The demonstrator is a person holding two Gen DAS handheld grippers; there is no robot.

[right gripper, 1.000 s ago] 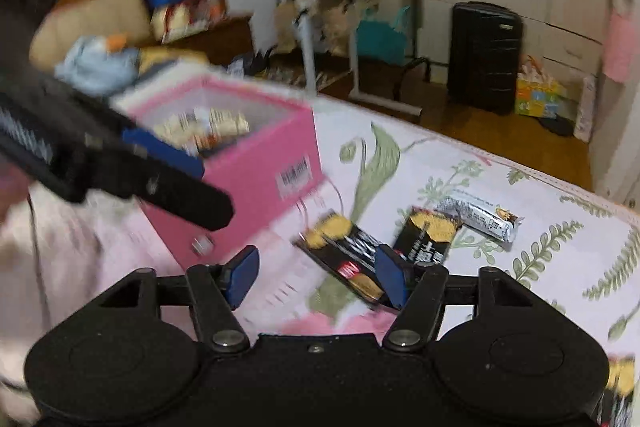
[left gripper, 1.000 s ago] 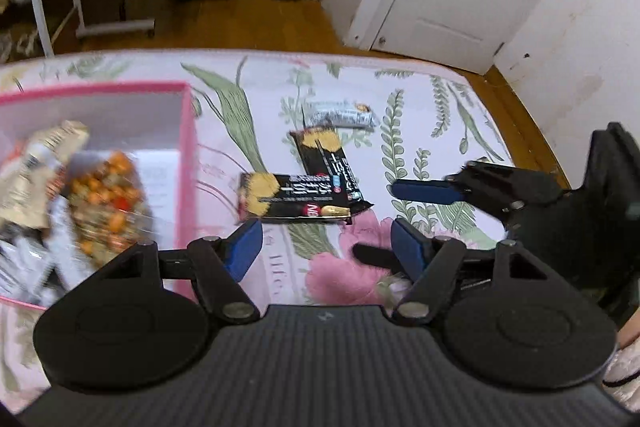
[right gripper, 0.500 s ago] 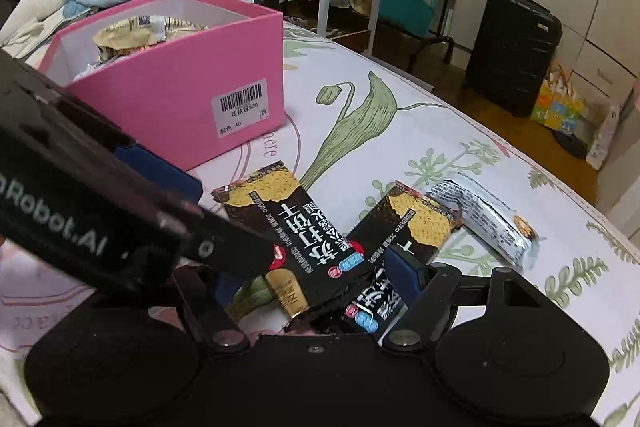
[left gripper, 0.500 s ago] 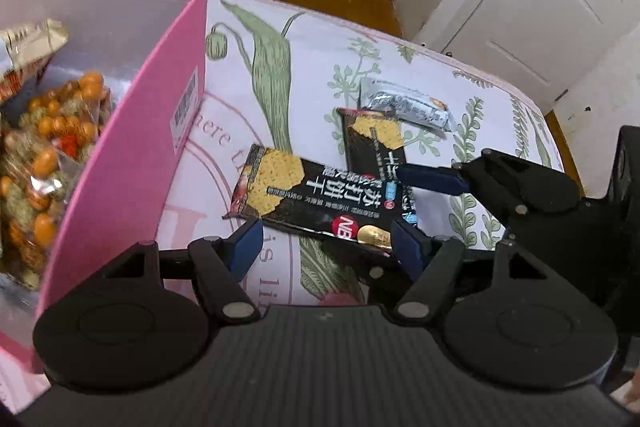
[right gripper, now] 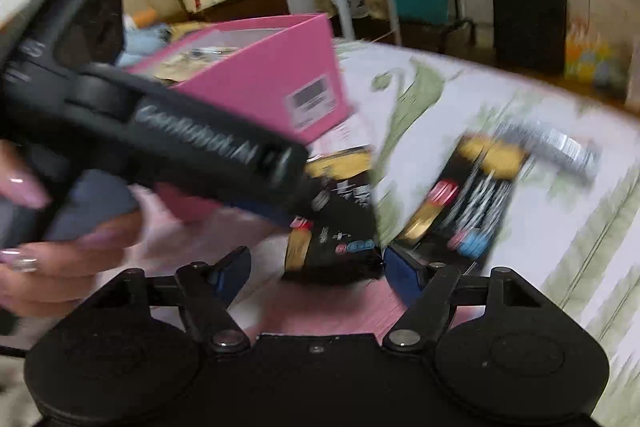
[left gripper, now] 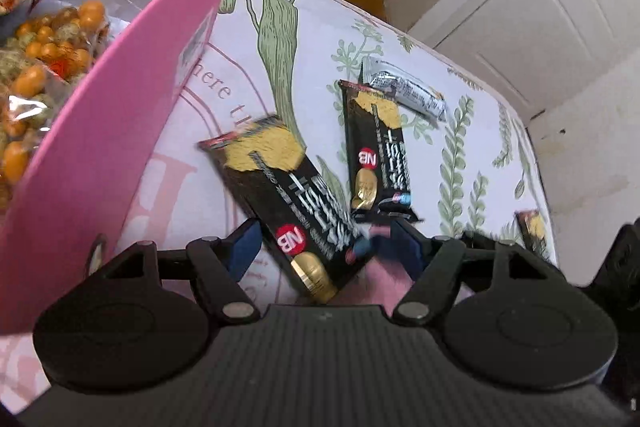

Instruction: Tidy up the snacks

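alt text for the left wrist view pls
The open left gripper straddles the near end of a black cracker pack on a floral cloth. A second black pack and a silver bar lie beyond; a pink box of snacks stands left.

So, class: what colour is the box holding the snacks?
Pink box, clearest in the left wrist view.

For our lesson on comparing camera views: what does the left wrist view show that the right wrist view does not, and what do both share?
Only the left wrist view shows the white door, the orange snack bag inside the box, and another black packet at far right. Only the right wrist view shows a hand holding the left gripper, and the black suitcase. Both show the pink box, two black cracker packets and the silver bar.
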